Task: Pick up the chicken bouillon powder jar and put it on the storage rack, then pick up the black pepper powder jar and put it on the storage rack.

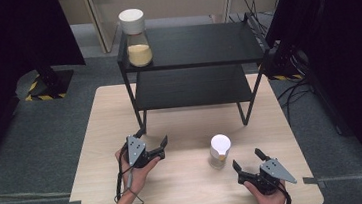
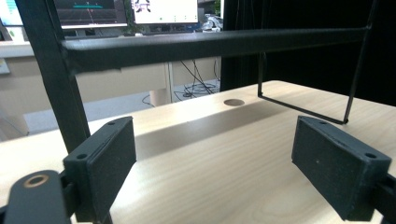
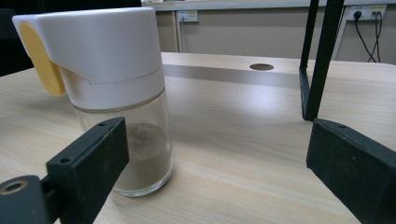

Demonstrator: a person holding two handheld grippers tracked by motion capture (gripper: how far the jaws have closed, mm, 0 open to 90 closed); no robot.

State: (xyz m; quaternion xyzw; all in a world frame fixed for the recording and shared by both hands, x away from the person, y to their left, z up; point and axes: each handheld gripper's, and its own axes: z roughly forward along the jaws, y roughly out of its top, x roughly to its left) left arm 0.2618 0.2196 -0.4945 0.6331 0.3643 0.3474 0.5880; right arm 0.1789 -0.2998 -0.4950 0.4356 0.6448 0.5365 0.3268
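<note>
Nearby, just ahead and to the left of the right gripper (image 1: pixel 247 164), a small glass jar (image 1: pixel 219 152) is seen standing upright on the wooden table (image 1: pixel 187 192). The gripper's jaws are spread wide and nothing is held between them. In the right gripper view the jar (image 3: pixel 126 135) is placed just beyond the left jaw, apart from it, and not between the two jaws. The jar is closed by a white cap (image 3: pixel 100 51) with a yellow tab (image 3: pixel 41 58) at its side, and a low layer of brownish powder (image 3: pixel 144 158) is held at its bottom.

The left gripper (image 1: pixel 151 144) is held by the person's other hand, well apart from the jar, with its jaws also wide and empty. Its jaws are pointed toward the black two-tier shelf (image 1: pixel 194 55), whose leg (image 2: pixel 56 79) is seen just beyond the left jaw in the left gripper view.

A taller jar (image 1: pixel 136 38) is stood on the left end of the shelf's top tier, far ahead of both grippers. It is topped by a white cap and is filled to about a third with pale yellow grains (image 1: pixel 140 54).
</note>
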